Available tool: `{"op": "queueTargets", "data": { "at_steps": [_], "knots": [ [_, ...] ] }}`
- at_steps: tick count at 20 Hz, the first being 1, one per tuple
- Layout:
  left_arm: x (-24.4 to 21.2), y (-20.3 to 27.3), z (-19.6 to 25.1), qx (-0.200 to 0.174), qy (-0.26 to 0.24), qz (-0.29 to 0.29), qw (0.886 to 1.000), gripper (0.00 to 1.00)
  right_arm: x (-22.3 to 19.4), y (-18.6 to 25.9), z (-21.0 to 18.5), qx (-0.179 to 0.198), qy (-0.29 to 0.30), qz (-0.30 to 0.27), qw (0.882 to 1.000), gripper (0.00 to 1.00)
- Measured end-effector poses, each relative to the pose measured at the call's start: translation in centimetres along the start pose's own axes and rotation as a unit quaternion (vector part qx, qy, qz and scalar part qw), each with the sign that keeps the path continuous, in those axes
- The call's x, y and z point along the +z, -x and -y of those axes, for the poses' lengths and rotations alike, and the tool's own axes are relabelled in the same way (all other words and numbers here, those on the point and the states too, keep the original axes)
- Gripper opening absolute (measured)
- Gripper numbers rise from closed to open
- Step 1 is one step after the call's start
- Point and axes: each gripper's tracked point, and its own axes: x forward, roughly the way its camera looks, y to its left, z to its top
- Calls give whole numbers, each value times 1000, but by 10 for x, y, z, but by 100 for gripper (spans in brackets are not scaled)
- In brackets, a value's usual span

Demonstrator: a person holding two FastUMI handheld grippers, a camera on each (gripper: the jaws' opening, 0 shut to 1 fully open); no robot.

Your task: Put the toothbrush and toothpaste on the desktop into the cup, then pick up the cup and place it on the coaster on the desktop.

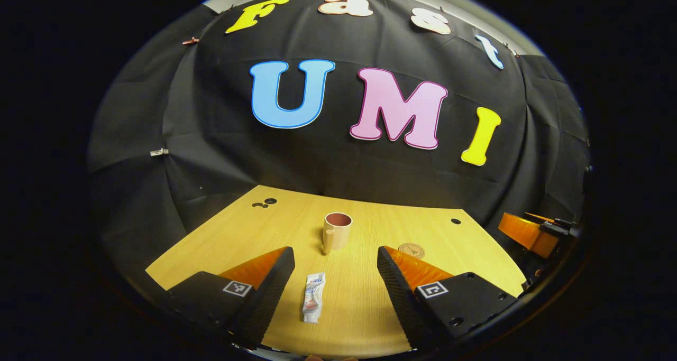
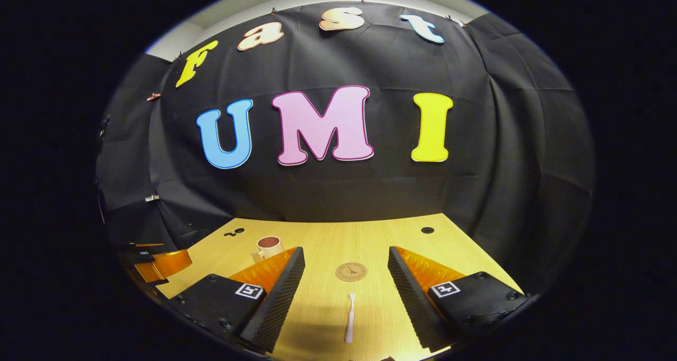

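Left tongs (image 1: 335,292) gape wide above the pale wooden counter (image 1: 238,234), the small white toothpaste tube (image 1: 313,297) lying flat between them. Beyond stands the tan cup (image 1: 336,231), upright. Right tongs (image 2: 346,303), likewise apart, frame a slim white toothbrush (image 2: 349,317); the round cork coaster (image 2: 351,271) lies just past it.

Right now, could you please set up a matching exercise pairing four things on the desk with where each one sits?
Things:
1. toothpaste
2. toothbrush
3. cup
4. coaster

Places:
A. lying between the right gripper's open fingers
B. standing upright beyond the toothpaste, handle toward the camera
C. flat on the desk just beyond the toothbrush
D. lying between the left gripper's open fingers

Pairs: 1-D, 2-A, 3-B, 4-C
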Motion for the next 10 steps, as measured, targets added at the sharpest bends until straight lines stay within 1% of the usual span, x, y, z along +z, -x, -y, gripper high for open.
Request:
{"op": "queueTargets", "data": {
  "at_steps": [4,7,10],
  "knots": [
    [-7,-5,-1,3,12,-15,1000,98,-6,-9,2,2,-2,-12,1000,98],
    [-9,-13,-6,16,11,-21,1000,97,-15,-15,5,5,5,-28,1000,98],
    [-21,-21,-12,20,21,-39,999,98,-17,-22,6,12,-1,-33,999,98]
  ]
}}
